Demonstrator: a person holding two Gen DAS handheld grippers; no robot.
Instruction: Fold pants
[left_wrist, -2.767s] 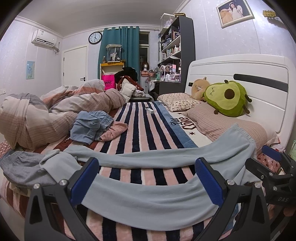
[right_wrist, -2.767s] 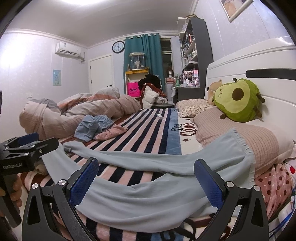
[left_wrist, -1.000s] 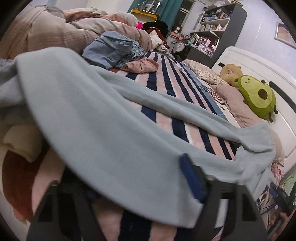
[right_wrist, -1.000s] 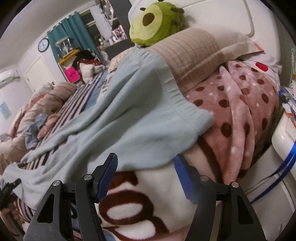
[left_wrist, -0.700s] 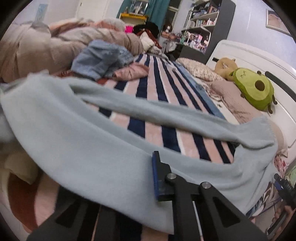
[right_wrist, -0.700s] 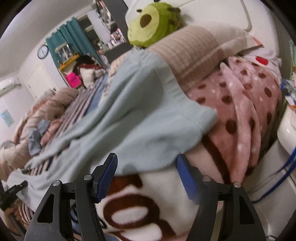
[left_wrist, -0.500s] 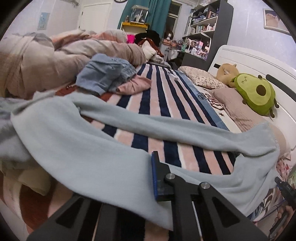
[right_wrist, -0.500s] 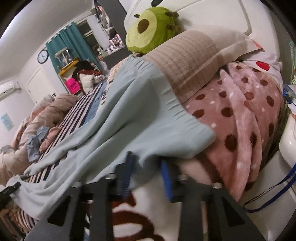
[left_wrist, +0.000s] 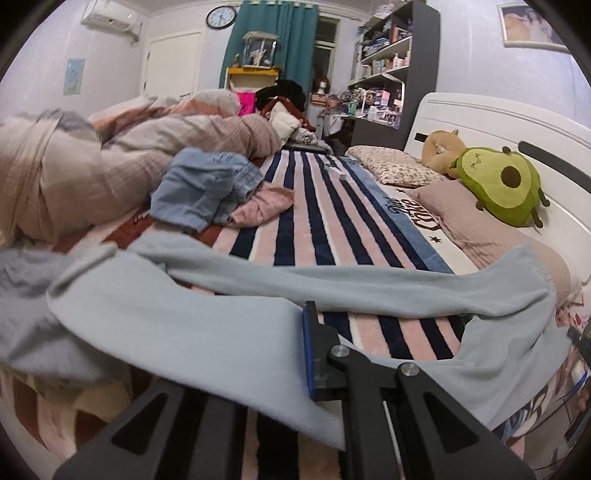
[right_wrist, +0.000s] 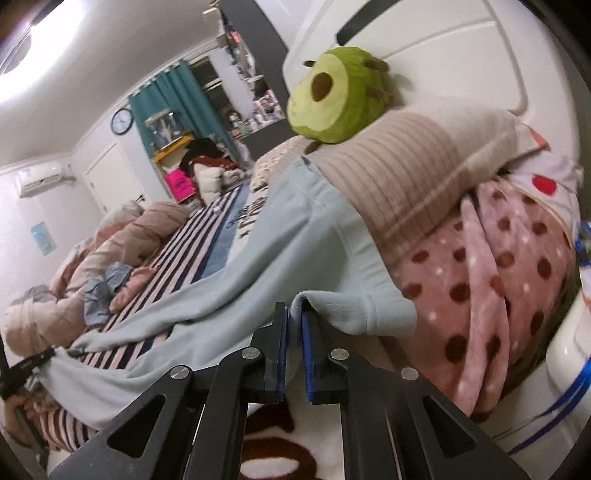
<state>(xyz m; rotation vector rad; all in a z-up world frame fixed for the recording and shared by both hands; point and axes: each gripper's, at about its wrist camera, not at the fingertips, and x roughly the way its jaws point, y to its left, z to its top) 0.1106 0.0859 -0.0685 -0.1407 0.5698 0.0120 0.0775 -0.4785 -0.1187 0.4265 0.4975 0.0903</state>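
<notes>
Both grippers, open a second ago, have clamped the light-blue pants (left_wrist: 192, 328): left gripper (left_wrist: 301, 350) on the leg, right gripper (right_wrist: 293, 332) by the waistband, both lifting its edge off the striped blanket (left_wrist: 314, 229).

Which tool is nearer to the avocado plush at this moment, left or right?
Right. The right tool grips the pants at the waistband end, beside the pillow under the avocado plush. The left tool grips the leg end, farther down the bed.

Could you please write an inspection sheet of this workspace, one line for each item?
Surface: striped blanket on bed.
Job's things: light blue pants spread across the bed, waistband on a pillow.
Clutter: blue and pink clothes, rumpled duvet, avocado plush.
Grippers: left gripper shut on pants; right gripper shut on pants near the waistband.
Cables: blue cord at the bedside.
Surroundings: shelves, teal curtain.
</notes>
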